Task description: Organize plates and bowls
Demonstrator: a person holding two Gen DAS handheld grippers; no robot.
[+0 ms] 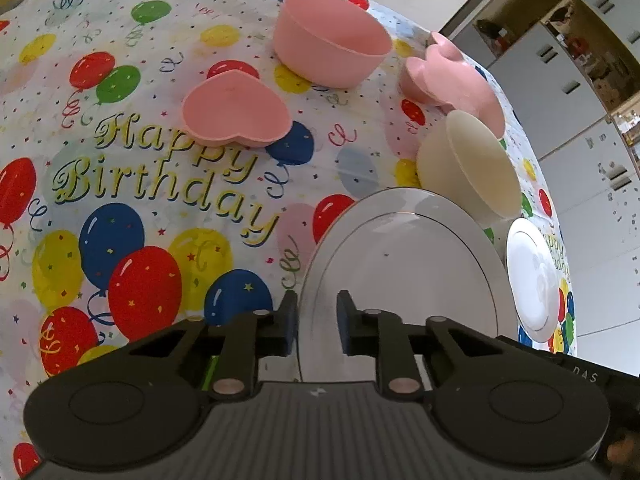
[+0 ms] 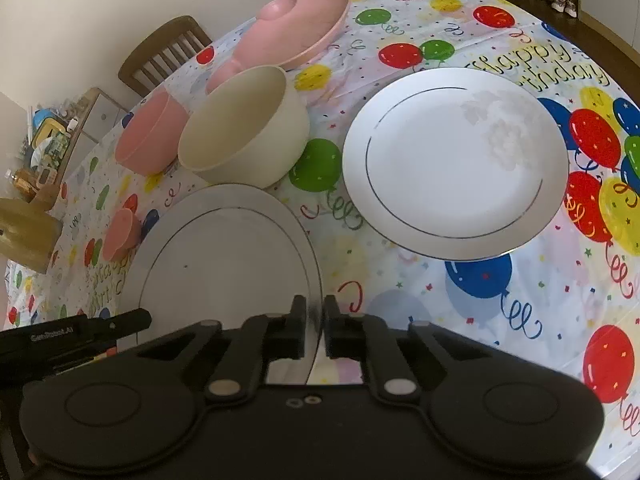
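A white plate (image 1: 400,272) with a thin grey ring lies nearest to me on the balloon tablecloth. My left gripper (image 1: 317,320) is shut on its left rim. My right gripper (image 2: 316,322) is shut on the near right rim of the same plate (image 2: 224,264). A second white plate (image 2: 456,160) lies to its right. Behind them stand a cream bowl (image 2: 244,132), a round pink bowl (image 1: 332,44), a pink heart-shaped bowl (image 1: 236,116) and a pink mouse-shaped dish (image 2: 296,28).
The tablecloth (image 1: 140,160) reads "Happy Birthday". A wooden chair (image 2: 164,52) stands at the table's far side, beside a cluttered low cabinet (image 2: 52,140). A yellow object (image 2: 24,232) sits at the left edge. White cupboards (image 1: 560,100) stand beyond the table.
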